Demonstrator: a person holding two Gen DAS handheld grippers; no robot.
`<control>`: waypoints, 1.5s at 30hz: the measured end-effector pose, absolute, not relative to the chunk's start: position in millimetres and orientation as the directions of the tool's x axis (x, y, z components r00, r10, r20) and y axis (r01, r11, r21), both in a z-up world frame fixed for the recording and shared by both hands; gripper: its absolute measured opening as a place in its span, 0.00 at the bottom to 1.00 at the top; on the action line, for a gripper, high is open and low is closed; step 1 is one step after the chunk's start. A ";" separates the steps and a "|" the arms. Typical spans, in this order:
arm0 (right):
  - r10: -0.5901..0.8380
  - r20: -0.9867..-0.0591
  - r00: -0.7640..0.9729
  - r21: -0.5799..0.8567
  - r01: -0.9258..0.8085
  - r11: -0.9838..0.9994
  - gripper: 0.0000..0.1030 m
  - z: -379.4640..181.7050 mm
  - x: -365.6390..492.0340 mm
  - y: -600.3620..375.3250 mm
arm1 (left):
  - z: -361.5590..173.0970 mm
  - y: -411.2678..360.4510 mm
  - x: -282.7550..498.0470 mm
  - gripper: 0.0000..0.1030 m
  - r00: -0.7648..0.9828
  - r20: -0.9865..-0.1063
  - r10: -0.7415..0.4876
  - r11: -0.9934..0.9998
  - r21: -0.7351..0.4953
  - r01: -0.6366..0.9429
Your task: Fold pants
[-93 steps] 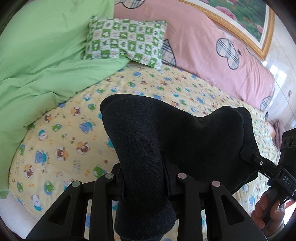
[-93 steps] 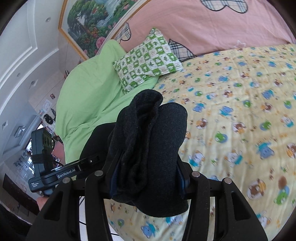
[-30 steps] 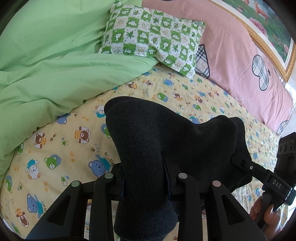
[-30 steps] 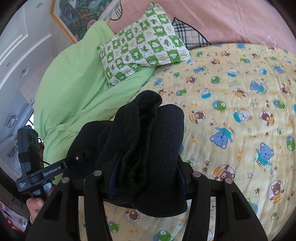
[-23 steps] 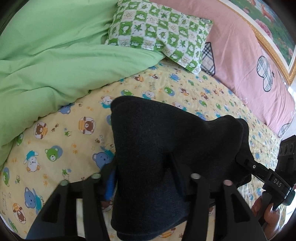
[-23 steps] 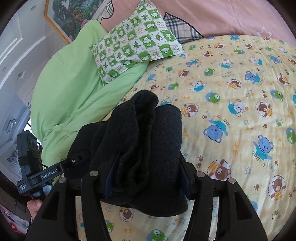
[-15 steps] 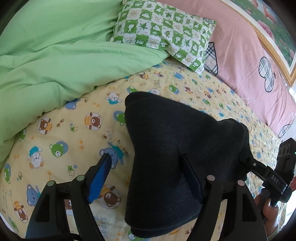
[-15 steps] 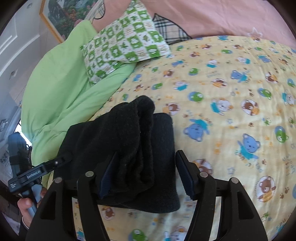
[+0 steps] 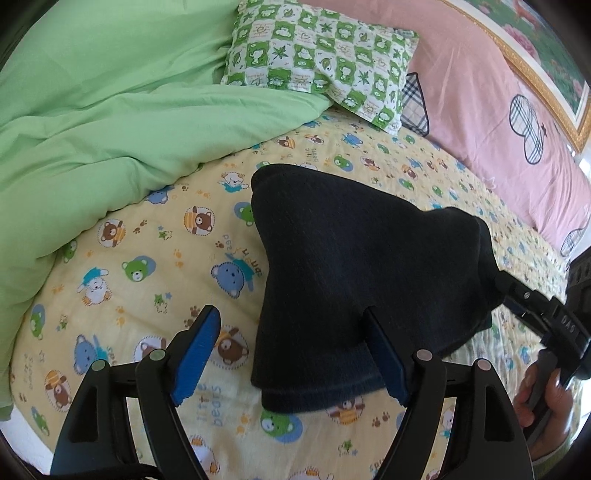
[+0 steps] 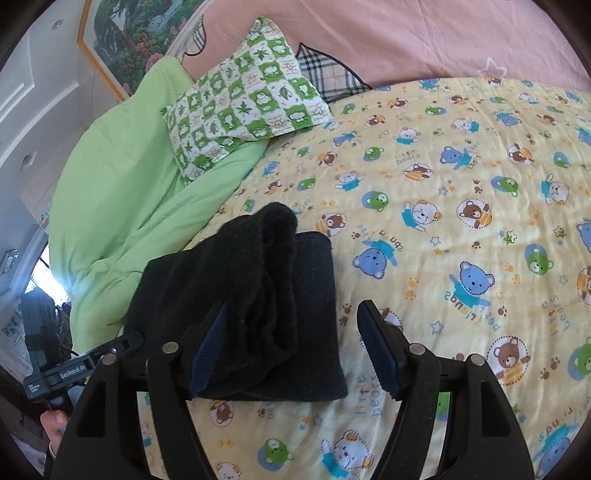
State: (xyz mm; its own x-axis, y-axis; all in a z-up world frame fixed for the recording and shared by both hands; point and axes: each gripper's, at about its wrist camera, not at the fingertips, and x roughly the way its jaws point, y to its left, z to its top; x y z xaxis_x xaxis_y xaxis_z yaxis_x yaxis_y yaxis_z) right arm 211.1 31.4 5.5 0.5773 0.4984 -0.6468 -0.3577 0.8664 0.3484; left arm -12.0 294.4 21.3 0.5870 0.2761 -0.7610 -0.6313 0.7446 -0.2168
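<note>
The dark folded pants (image 9: 343, 280) lie as a thick bundle on the yellow bear-print bedsheet (image 9: 155, 236). My left gripper (image 9: 291, 343) is open, jaws wide apart, with the near edge of the pants between them and resting against the right pad. In the right wrist view the pants (image 10: 258, 306) lie flat on the sheet (image 10: 461, 184), and my right gripper (image 10: 291, 339) is open around their near edge. The pants are held by neither gripper. The other gripper's body shows at the edge of each view.
A green duvet (image 9: 110, 92) is bunched along the left of the bed. A green-and-white checked pillow (image 9: 321, 55) leans on a pink headboard cover (image 9: 498, 110). A framed picture (image 10: 133, 33) hangs on the wall. The bed's near edge is at the lower left.
Both grippers have opened and let go of the pants. The bundle has dropped from held up between the jaws to lying flat on the sheet.
</note>
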 end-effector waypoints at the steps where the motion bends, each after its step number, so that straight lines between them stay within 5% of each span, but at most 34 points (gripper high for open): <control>1: 0.502 -0.646 0.574 0.348 -0.364 0.864 0.70 7.6 209.3 32.3 | 22.0 292.3 -13.2 0.78 0.584 -0.762 0.280 0.747 -0.209 -0.631; 10: 0.529 -0.629 0.570 0.299 -0.450 0.841 0.84 29.0 183.8 48.7 | 28.0 278.5 -23.8 0.78 0.582 -0.757 0.297 0.757 -0.185 -0.626; 45: 0.546 -0.648 0.531 0.116 -0.640 0.760 0.91 15.4 120.7 94.4 | 21.6 243.7 -45.6 0.81 0.554 -0.737 0.387 0.797 -0.034 -0.603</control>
State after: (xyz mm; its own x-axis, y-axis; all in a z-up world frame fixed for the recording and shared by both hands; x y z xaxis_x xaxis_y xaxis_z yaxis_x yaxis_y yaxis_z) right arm 120.7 94.4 15.4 0.5307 0.5462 -0.6481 -0.6400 0.7595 0.1160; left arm -45.6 243.7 21.6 0.5542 0.3870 -0.7369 -0.6025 0.7973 -0.0345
